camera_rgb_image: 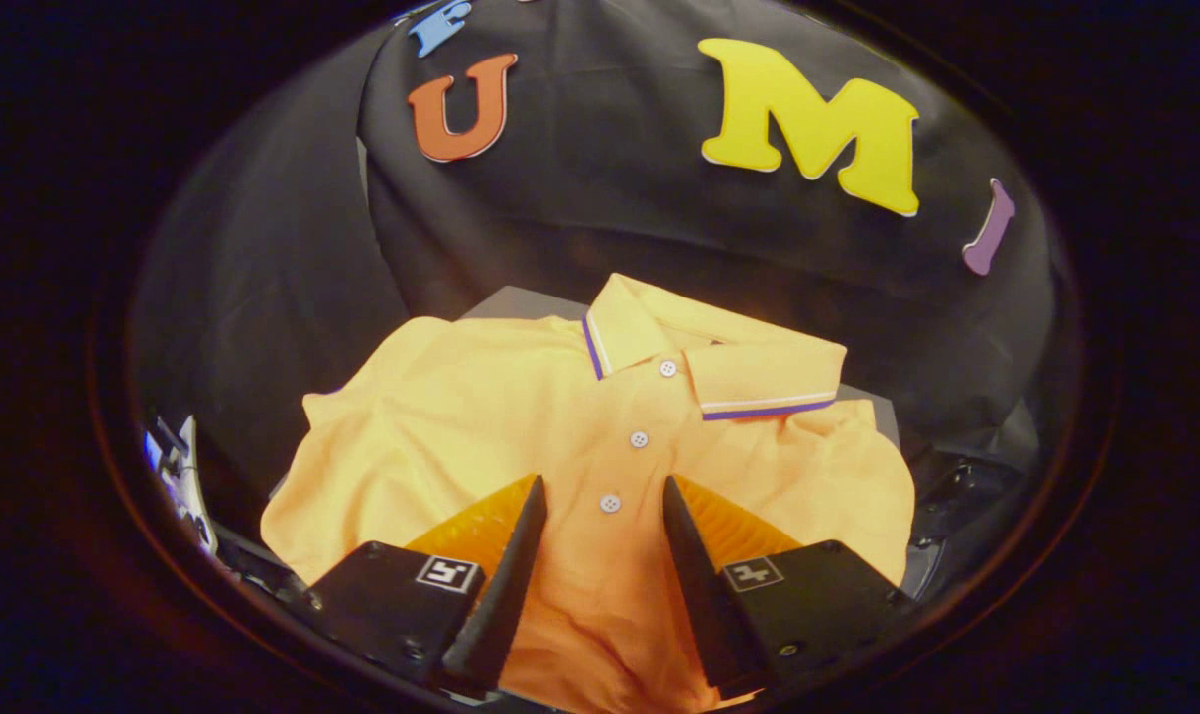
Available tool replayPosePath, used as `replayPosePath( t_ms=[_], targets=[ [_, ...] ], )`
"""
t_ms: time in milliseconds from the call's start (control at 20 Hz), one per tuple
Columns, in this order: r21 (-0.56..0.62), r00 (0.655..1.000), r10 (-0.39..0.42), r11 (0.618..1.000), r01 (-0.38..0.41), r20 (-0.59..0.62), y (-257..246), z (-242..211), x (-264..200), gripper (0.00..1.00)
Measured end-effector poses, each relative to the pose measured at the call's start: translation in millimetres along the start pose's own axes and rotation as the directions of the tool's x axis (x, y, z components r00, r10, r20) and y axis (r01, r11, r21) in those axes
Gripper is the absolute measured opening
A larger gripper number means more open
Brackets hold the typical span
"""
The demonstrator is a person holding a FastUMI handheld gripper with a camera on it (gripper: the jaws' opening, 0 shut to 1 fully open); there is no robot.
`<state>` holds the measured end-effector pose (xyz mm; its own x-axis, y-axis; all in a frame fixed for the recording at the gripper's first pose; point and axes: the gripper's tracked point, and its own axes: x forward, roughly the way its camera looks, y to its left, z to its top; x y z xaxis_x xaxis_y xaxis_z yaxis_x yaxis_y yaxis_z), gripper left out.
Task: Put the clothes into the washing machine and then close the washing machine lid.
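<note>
An orange polo shirt [521, 426] lies spread front-up over a grey surface [521, 302], whose corners peek out behind the collar and beside the right shoulder. The collar [699, 357], trimmed with white and purple stripes, sits at the far end of the garment, towards the black cloth wall [610, 198]. A row of three white buttons [639, 438] runs down the placket toward the gripper. The gripper [603, 486] hangs just above the shirt's chest with its fingers spread wide apart; the lowest button and a strip of orange fabric show in the gap between them, and neither finger visibly pinches the cloth, so it has hold of nothing. The shirt's lower part runs on beneath the fingers. To the left of the shirt, a small white and blue object [179, 476] sits at the surface's side, too blurred to identify.
</note>
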<state>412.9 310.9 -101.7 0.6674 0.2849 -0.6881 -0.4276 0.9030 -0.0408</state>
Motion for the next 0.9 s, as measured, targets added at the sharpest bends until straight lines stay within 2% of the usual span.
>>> replayPosePath(
  t_ms=[100, 200, 350, 500, 650, 900],
  targets=[
    [0.028, 1.0, 0.013, 1.0, -0.014, 0.023, -5, 2, 2, 0.32],
    [0.035, 0.999, 0.024, 0.999, -0.025, 0.029, -6, 3, -2, 0.11],
    [0.021, 1.0, -0.009, 1.0, 0.008, 0.026, -10, 2, -6, 0.06],
    [0.064, 0.998, 0.027, 0.997, -0.031, 0.06, -15, 10, -19, 0.06],
    [0.123, 0.992, 0.032, 0.991, -0.047, 0.122, -33, 28, -51, 0.06],
    [0.142, 0.963, 0.006, 0.989, -0.045, 0.269, -61, 70, -115, 0.06]
  ],
)
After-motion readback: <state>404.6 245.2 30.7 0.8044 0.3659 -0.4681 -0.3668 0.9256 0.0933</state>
